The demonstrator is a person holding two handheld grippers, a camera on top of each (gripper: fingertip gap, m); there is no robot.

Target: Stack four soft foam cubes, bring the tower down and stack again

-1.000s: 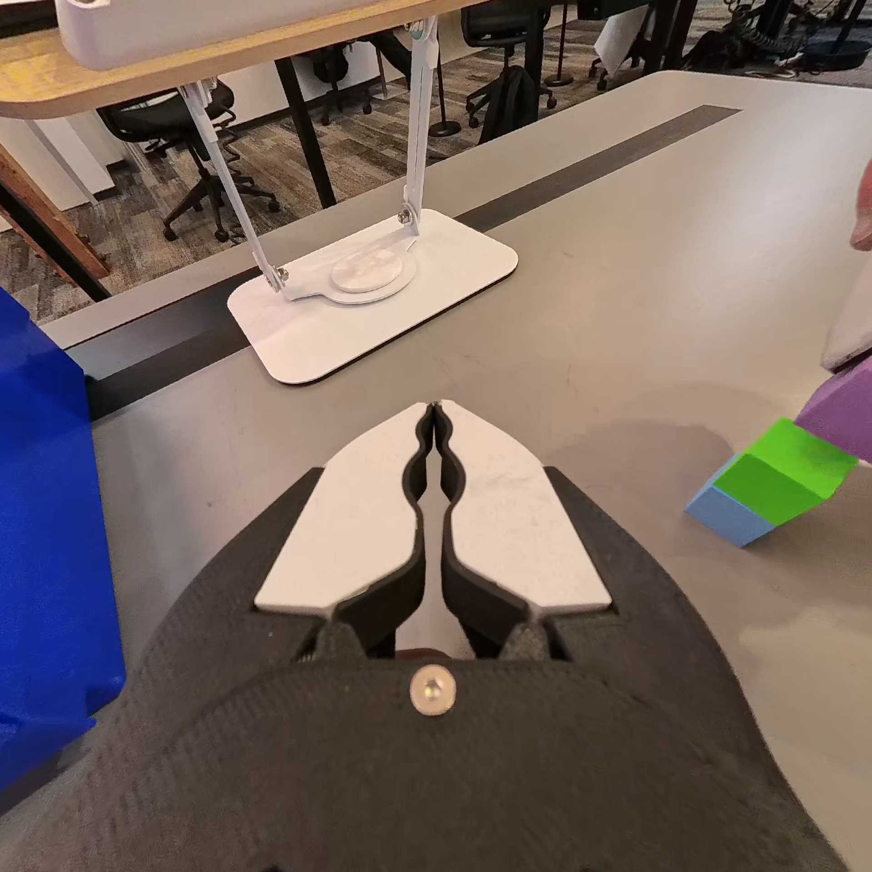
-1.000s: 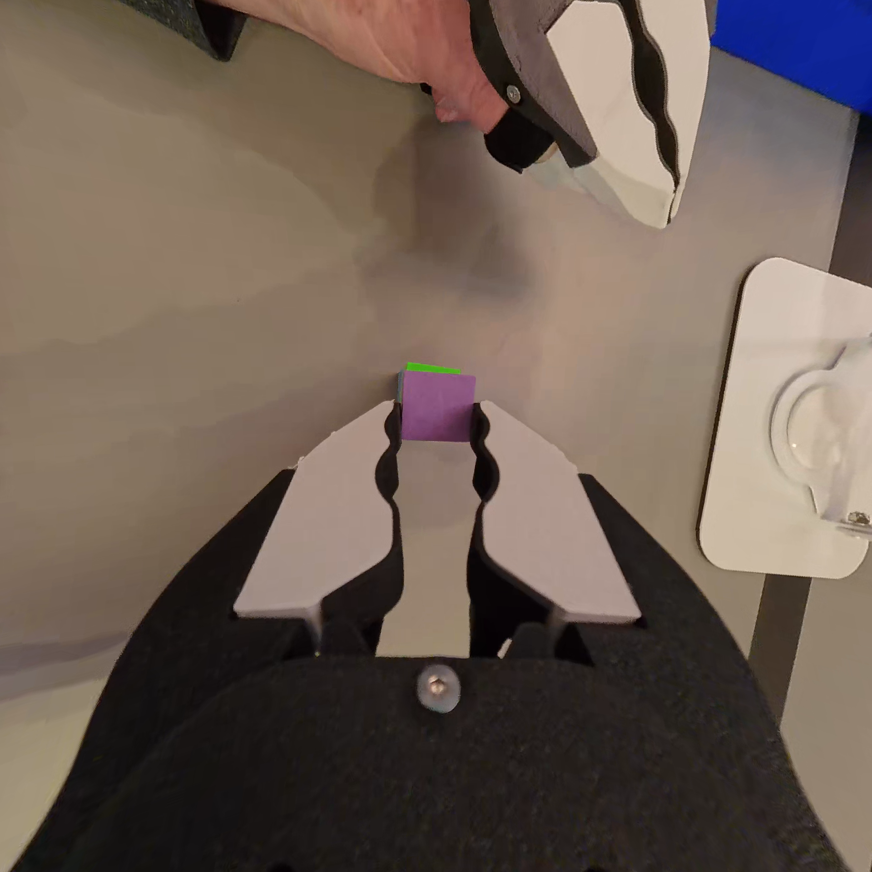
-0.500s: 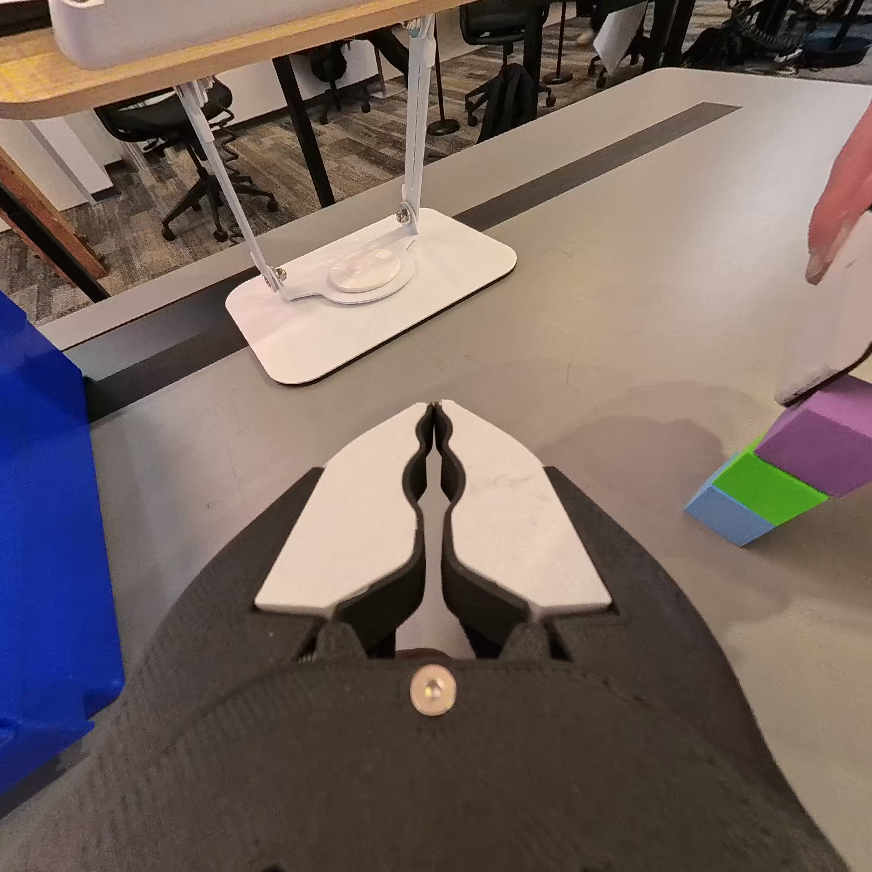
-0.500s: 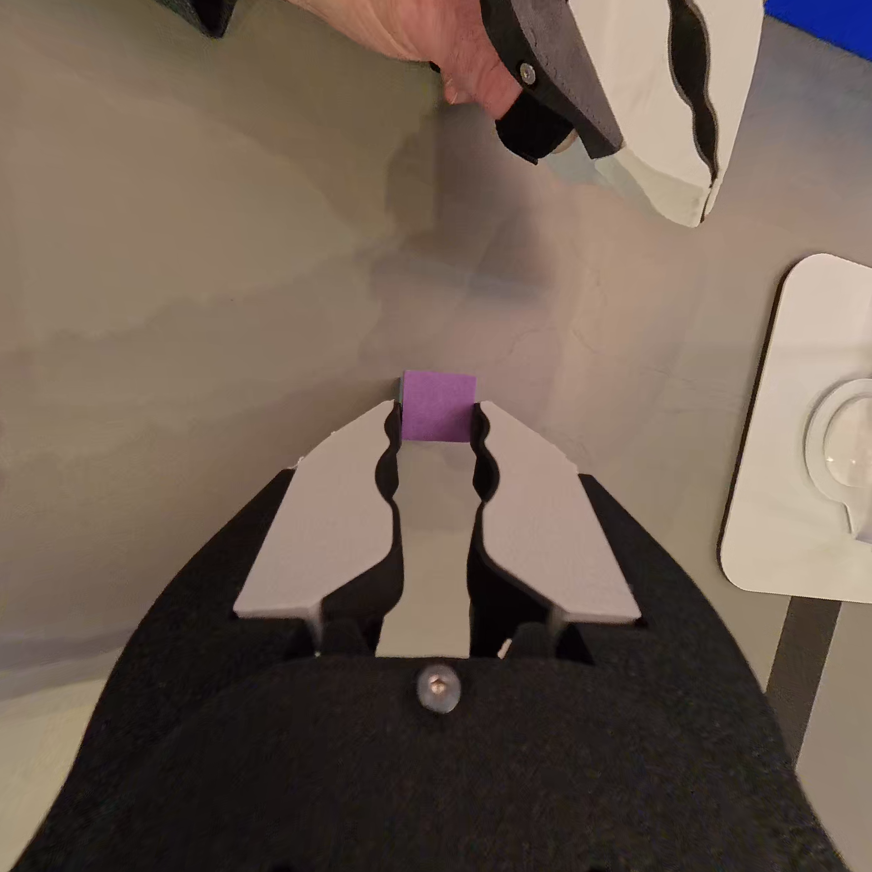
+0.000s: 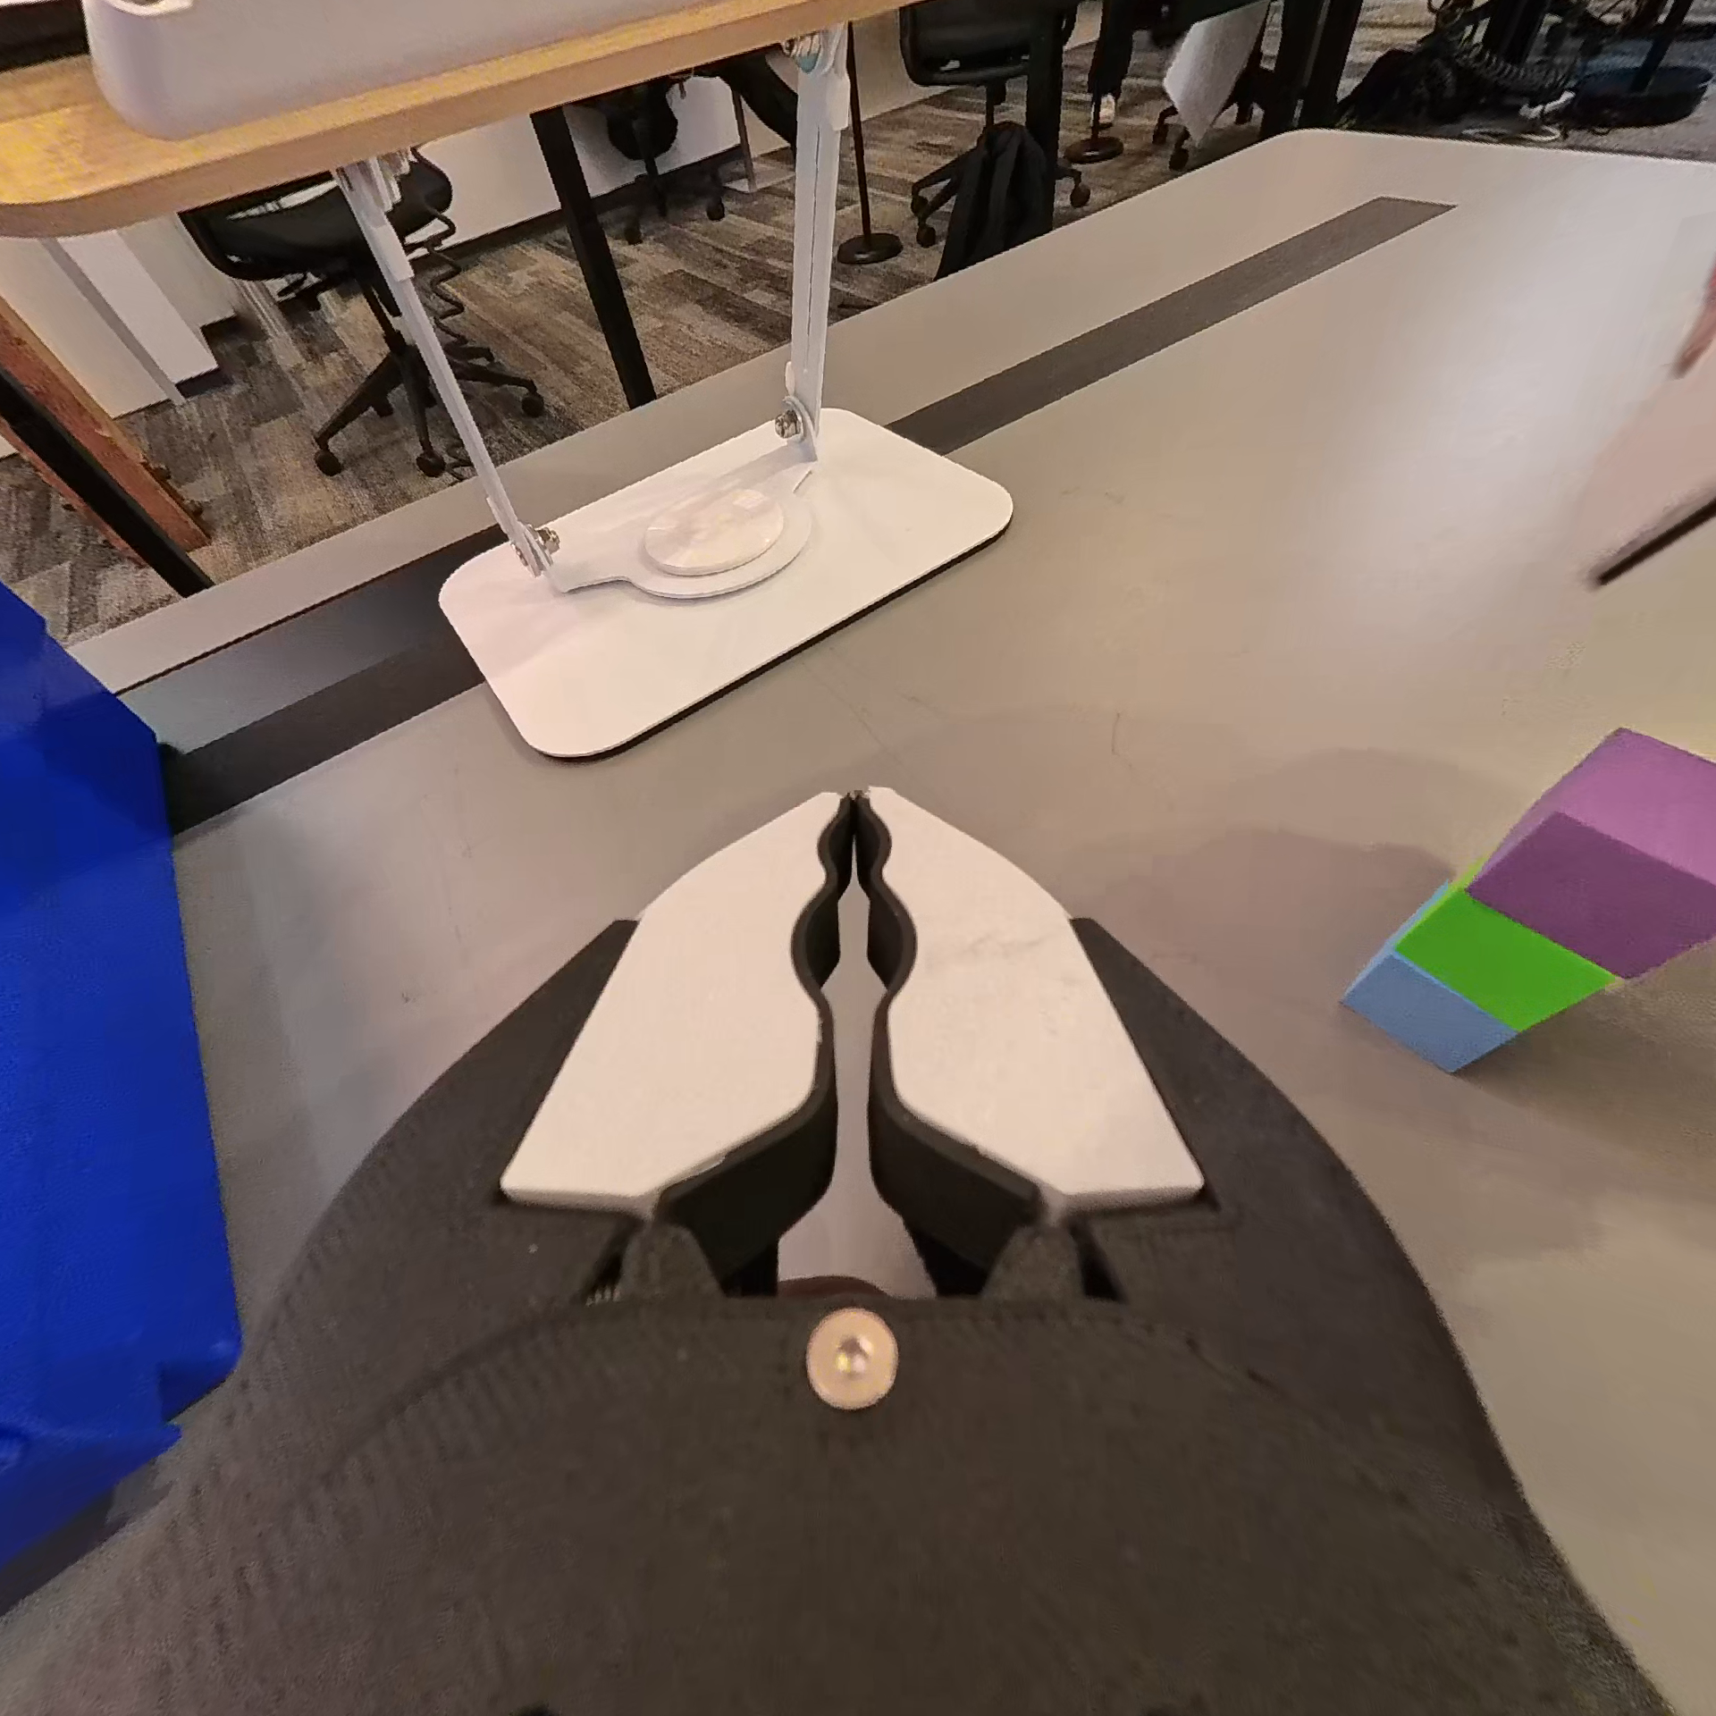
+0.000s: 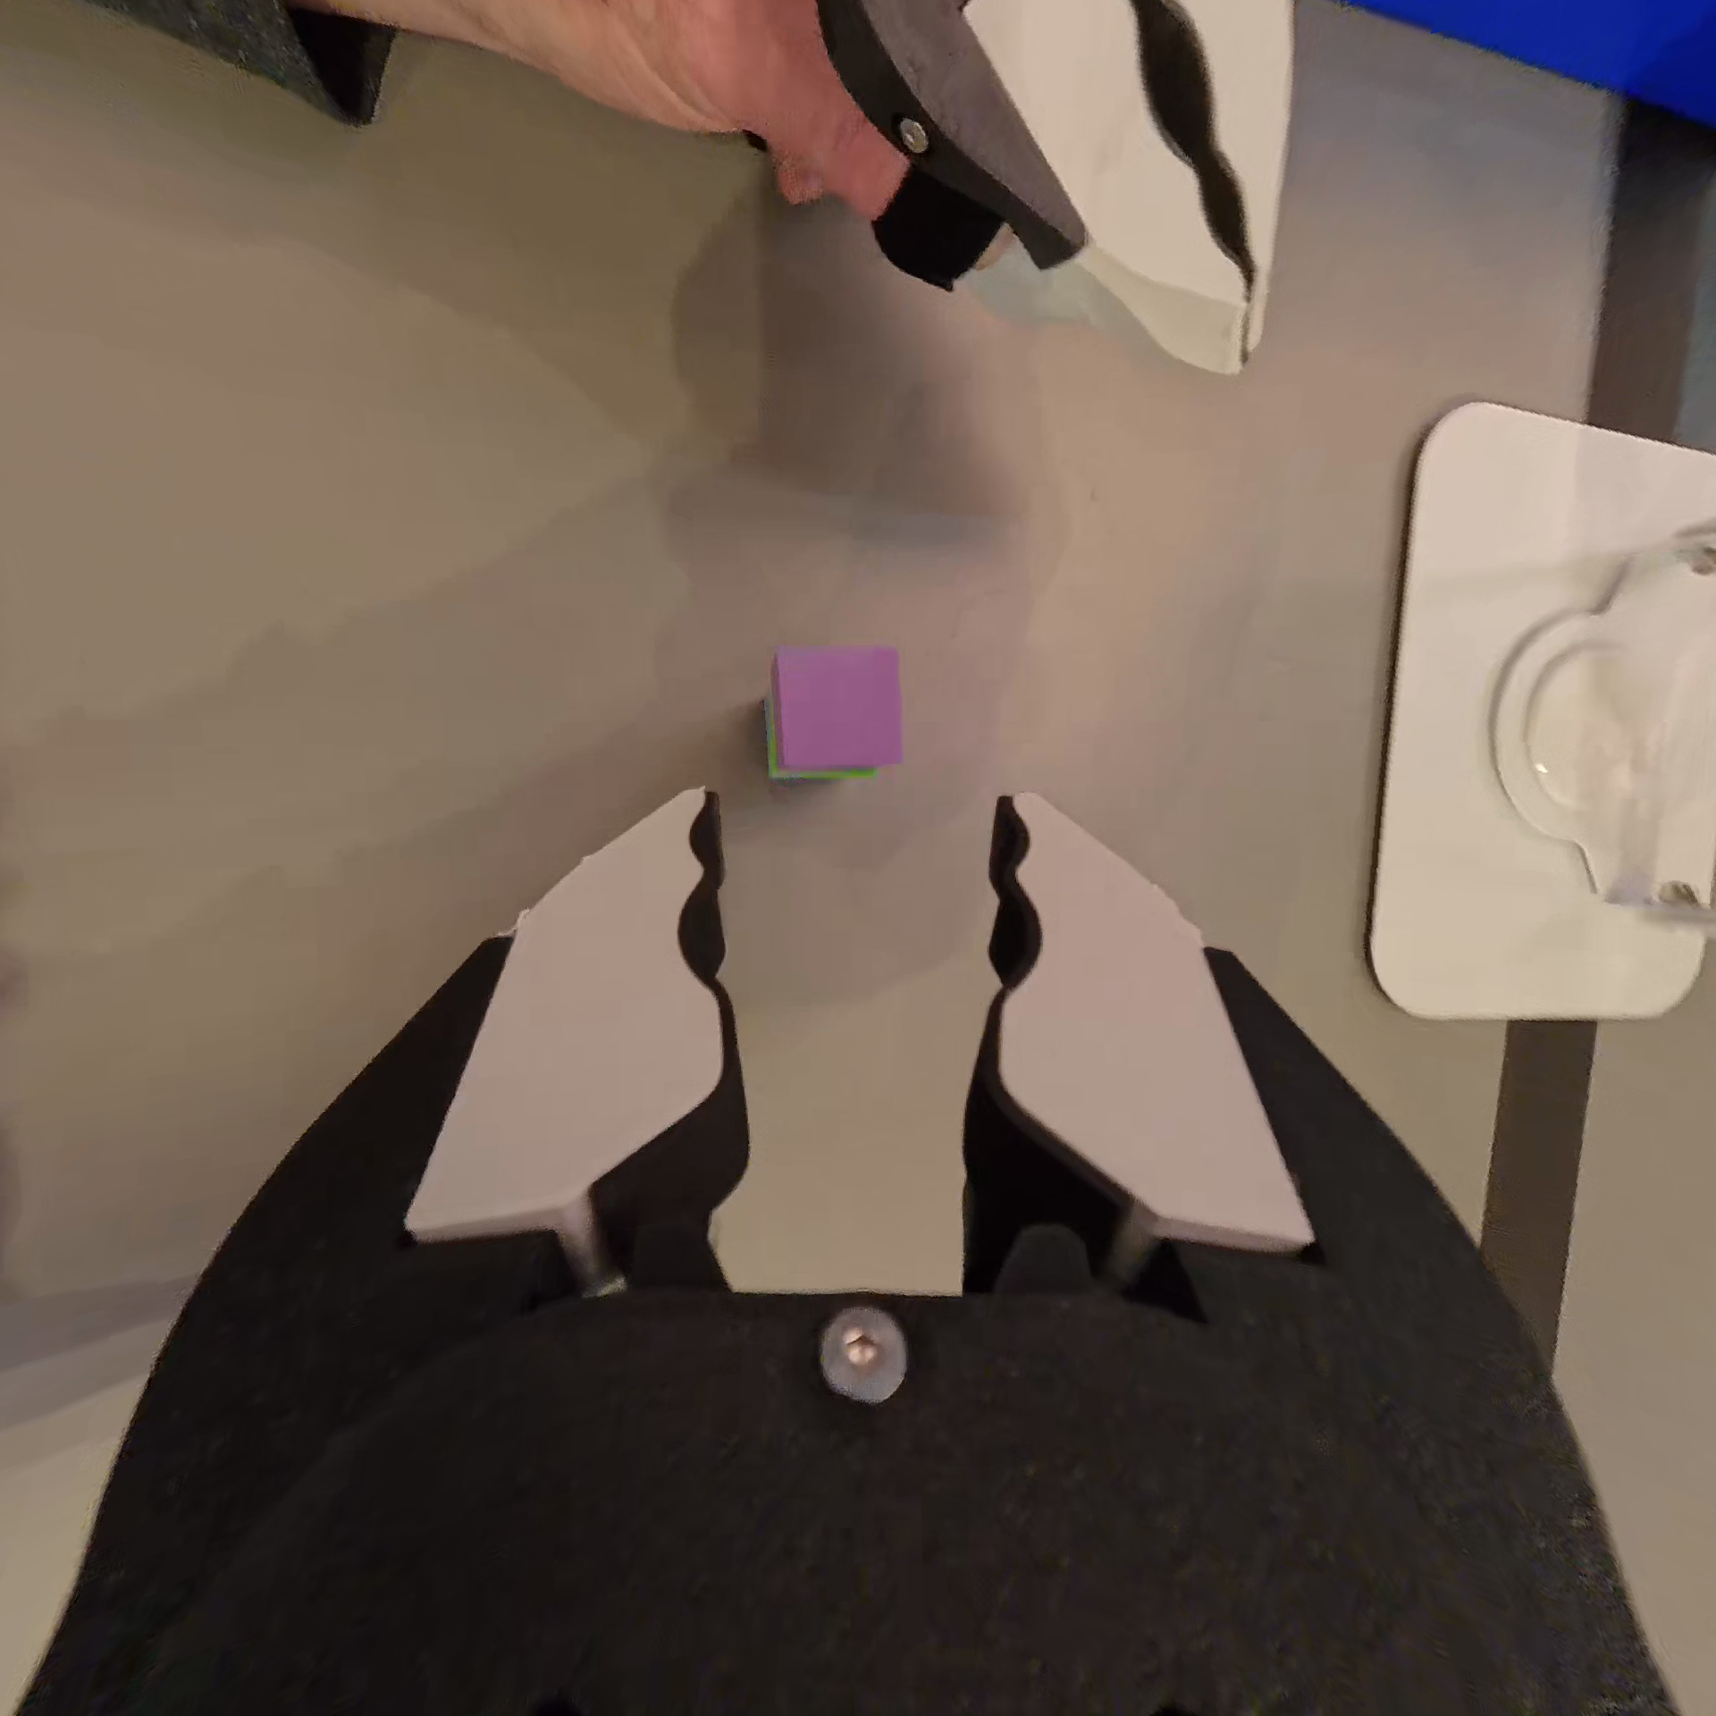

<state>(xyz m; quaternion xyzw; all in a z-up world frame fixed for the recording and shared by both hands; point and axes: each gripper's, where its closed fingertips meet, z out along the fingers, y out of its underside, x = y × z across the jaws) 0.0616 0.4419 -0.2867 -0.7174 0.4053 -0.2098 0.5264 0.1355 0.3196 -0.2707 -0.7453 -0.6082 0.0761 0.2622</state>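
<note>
Above the grey table (image 6: 279,557), the right gripper (image 6: 852,810), jaws apart and empty, should be lifted straight off the purple cube (image 6: 836,706) (three-cube tower undisturbed), left gripper (image 5: 852,797) closed.

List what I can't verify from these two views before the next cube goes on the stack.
- Fourth cube: in neither view.
- Blue cube: in the right wrist view, almost wholly covered by the purple cube and green cube.
- Purple cube's right side: cut off by the left view's edge.
- Right gripper in the left view: only a blurred sliver at the edge.
</note>
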